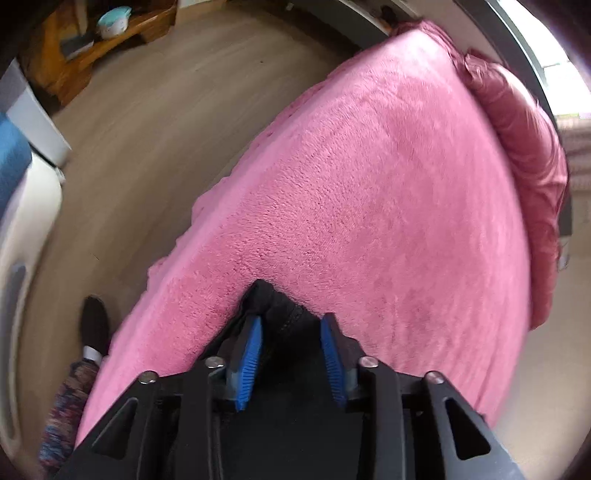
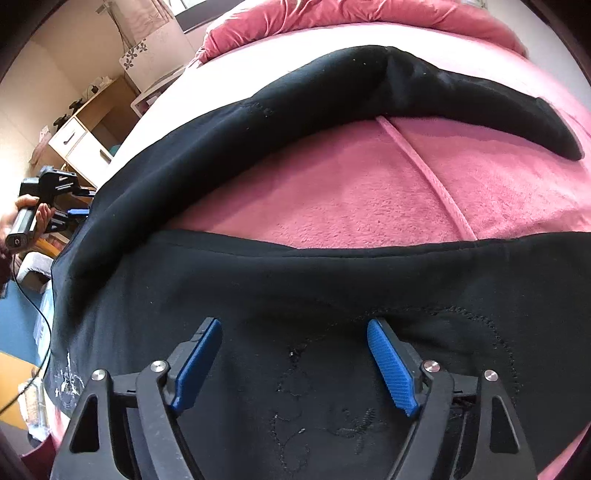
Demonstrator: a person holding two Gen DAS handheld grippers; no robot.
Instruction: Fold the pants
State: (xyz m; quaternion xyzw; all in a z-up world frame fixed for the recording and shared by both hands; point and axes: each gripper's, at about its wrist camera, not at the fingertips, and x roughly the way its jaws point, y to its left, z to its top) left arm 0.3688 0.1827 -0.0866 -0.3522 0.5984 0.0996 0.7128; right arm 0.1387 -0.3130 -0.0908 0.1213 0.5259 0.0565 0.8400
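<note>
the black fabric pants (image 2: 295, 295) lie spread over a bed covered with a fuzzy pink fleece blanket (image 2: 351, 184). in the right wrist view the waist part fills the foreground, with faint stitched outlines on the cloth, and one long leg (image 2: 406, 85) curves away across the blanket toward a darker pink pillow (image 2: 332, 18) at the far edge.

the right hand-held gripper (image 2: 295, 354) hangs just over the waist fabric with its blue-padded fingers (image 2: 388, 365) spread wide and nothing between them, so it is released.

the left hand-held gripper (image 1: 291, 347) sits at the bed's near edge. a bunched fold of the pants (image 1: 273, 299) rises between its blue pads (image 1: 251, 354); the left pad touches the cloth, while a gap shows beside the right pad, so i cannot tell whether it is clenched on the fabric. in the right wrist view the same tool shows at the left margin, held in a bare hand (image 2: 22, 214) at the pants' edge.

beside the bed lies a wood-look floor (image 1: 129, 166).
</note>
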